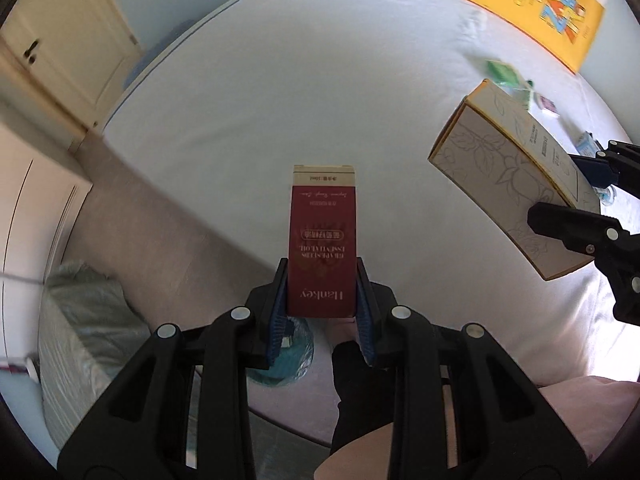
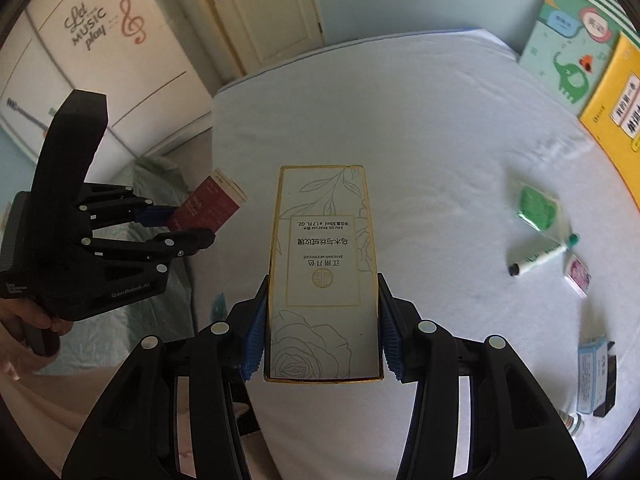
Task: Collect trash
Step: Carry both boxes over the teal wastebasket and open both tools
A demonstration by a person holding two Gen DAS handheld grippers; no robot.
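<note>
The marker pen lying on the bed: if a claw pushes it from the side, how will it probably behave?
The marker pen looks round and smooth, so it would probably roll. The bed sheet is soft, so it may stop soon. It seems stiff and light.

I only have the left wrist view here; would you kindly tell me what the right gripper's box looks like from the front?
Observer: The right gripper is shut on a cream perfume box with gold edging and a rose drawing.
Operator: Thank you. What litter remains on the bed?
Observer: A marker pen lies on the sheet, beside a green packet.
Operator: Anything nearer?
Observer: A small light-blue box lies near the right edge.
</note>
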